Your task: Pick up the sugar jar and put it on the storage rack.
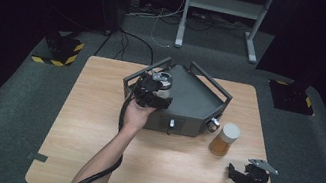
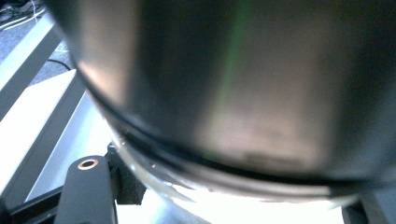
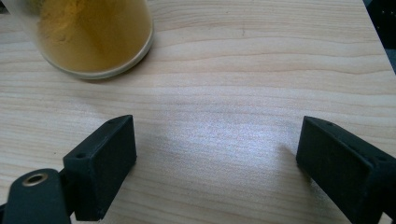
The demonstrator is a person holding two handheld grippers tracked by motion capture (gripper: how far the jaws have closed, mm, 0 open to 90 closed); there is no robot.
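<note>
My left gripper (image 1: 152, 95) had its fingers clamped on a jar with a dark lid (image 2: 243, 93), up at centre frame over the grey railed tray (image 1: 194, 104), close inside its left rail. Lower right, my right gripper (image 1: 245, 177) sat near the table (image 1: 94, 125) edge, fingers (image 3: 100, 163) spread wide and holding nothing, bare wood between them. The jar of orange powder (image 1: 224, 139) stood just beside the tray's right corner, apart from those fingers.
</note>
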